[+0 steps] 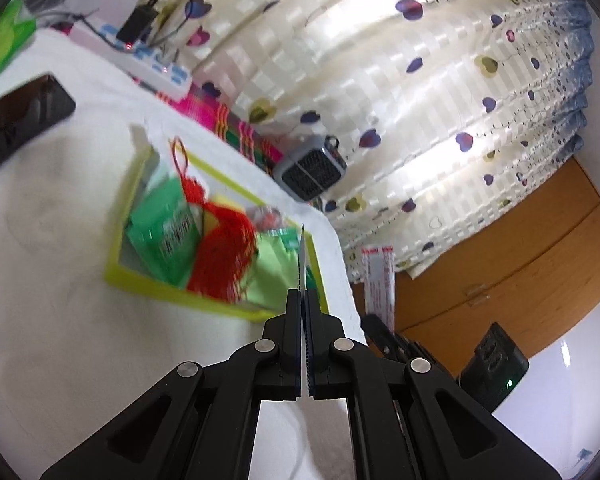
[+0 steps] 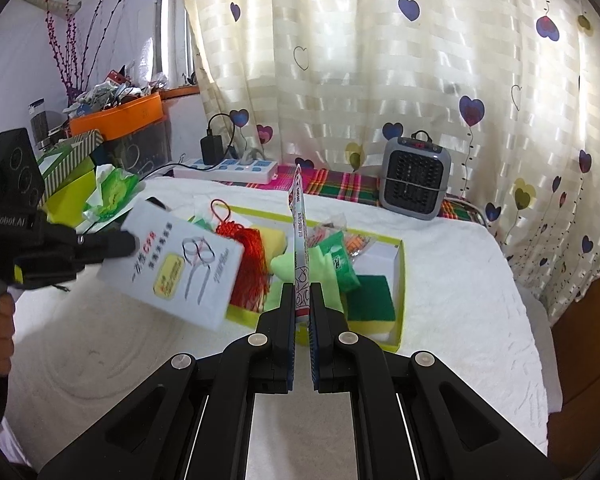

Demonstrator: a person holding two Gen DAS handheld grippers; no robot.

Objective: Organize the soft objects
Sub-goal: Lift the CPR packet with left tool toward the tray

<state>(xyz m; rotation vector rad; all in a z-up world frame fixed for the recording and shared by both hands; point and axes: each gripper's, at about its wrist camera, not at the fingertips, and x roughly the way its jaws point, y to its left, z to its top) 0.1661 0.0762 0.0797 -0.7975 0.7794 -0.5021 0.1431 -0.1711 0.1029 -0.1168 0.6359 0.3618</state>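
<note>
Our left gripper [image 2: 130,242] is closed on a flat white packet [image 2: 172,268] printed "CPR", held over the yellow-green tray's [image 2: 396,344] left edge. Our right gripper [image 2: 302,304] clamps a thin printed sachet [image 2: 299,216] upright above the tray's front edge.

The left gripper [image 1: 304,300] pinches a thin white packet [image 1: 302,260] edge-on; at ten o'clock lies the yellow-rimmed tray [image 1: 140,278].
</note>
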